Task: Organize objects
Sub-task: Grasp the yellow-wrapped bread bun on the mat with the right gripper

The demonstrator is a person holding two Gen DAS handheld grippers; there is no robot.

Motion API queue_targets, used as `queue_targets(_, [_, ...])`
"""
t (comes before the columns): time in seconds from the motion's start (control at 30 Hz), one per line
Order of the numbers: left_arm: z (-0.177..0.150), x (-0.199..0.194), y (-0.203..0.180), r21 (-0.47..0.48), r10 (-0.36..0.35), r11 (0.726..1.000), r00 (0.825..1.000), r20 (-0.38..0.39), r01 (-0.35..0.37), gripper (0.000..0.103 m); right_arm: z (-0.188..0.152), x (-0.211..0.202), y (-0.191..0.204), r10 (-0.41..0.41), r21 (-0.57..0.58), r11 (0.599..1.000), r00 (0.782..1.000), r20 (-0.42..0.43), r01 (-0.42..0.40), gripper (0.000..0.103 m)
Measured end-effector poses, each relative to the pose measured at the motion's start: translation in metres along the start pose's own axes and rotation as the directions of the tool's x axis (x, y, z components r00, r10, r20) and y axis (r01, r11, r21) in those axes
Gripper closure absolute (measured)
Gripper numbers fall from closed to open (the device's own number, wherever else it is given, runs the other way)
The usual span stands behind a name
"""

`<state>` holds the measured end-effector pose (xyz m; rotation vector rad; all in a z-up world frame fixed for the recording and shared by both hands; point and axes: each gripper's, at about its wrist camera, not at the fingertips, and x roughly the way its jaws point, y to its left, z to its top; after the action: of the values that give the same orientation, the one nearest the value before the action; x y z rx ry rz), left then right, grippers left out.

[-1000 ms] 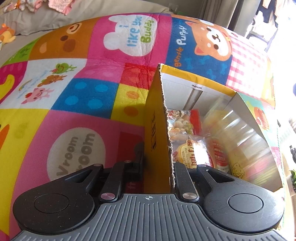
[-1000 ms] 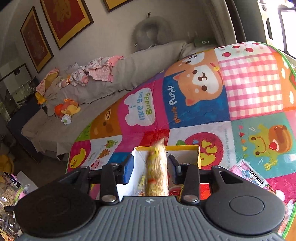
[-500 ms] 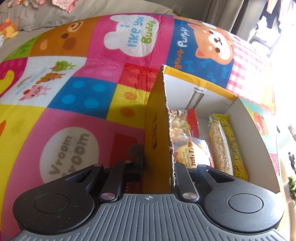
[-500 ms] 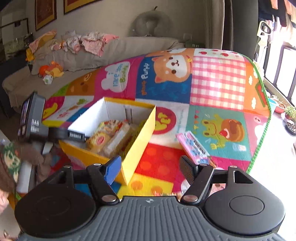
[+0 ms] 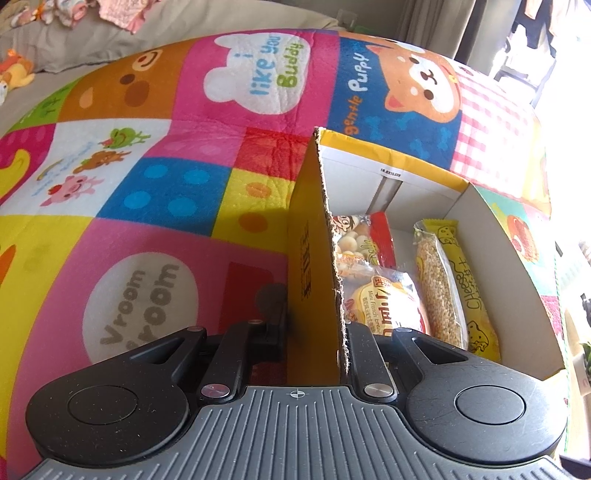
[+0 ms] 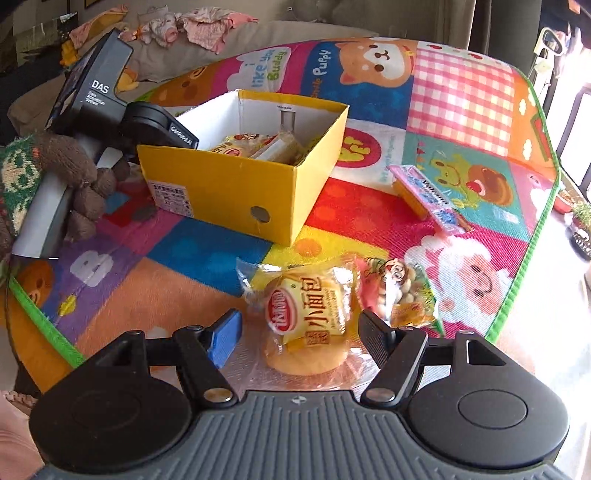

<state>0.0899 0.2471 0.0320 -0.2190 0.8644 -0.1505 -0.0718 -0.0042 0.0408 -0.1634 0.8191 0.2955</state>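
A yellow cardboard box point(image 6: 236, 188) stands on the colourful play mat. My left gripper point(image 5: 314, 332) is shut on the box's near wall point(image 5: 314, 258). Inside lie a bread packet point(image 5: 384, 302), a biscuit packet point(image 5: 354, 240) and a yellow cheese snack bar point(image 5: 454, 280). My right gripper point(image 6: 299, 328) is open, its fingers on either side of a bread packet point(image 6: 310, 317) lying on the mat. A biscuit packet point(image 6: 399, 291) lies just right of it. A pink packet point(image 6: 428, 199) lies farther right.
The left gripper's body point(image 6: 110, 107) and a gloved hand point(image 6: 55, 177) are at the left of the box. The mat's green edge point(image 6: 532, 236) runs along the right, with floor beyond. A sofa with clothes and toys point(image 6: 192, 29) lies behind.
My right gripper has let go of the snack bar into the box, pulled back and come down over the bread packet on the mat. The left gripper has kept its hold.
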Motion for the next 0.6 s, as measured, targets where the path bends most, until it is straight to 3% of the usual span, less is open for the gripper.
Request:
queue_targets(0.17, [0.000,0.000,0.001,-0.004,-0.003,1.000,1.000,0.004,0.003,0.087,-0.004,-0.011,0.011,0.065,0.019,0.998,0.997,0.039,-0.066,0.033])
queue_targets(0.3, [0.000,0.000,0.002,-0.006,-0.006,1.000,1.000,0.005,0.006,0.087,0.003,-0.004,0.012,0.028,0.061,0.998,0.998,0.054,-0.032,0.028])
queue_targets(0.6, [0.000,0.000,0.002,-0.003,-0.010,1.000,1.000,0.006,0.010,0.087,0.006,0.024,0.009,-0.015,0.085,0.996,1.000,-0.013,0.016,0.029])
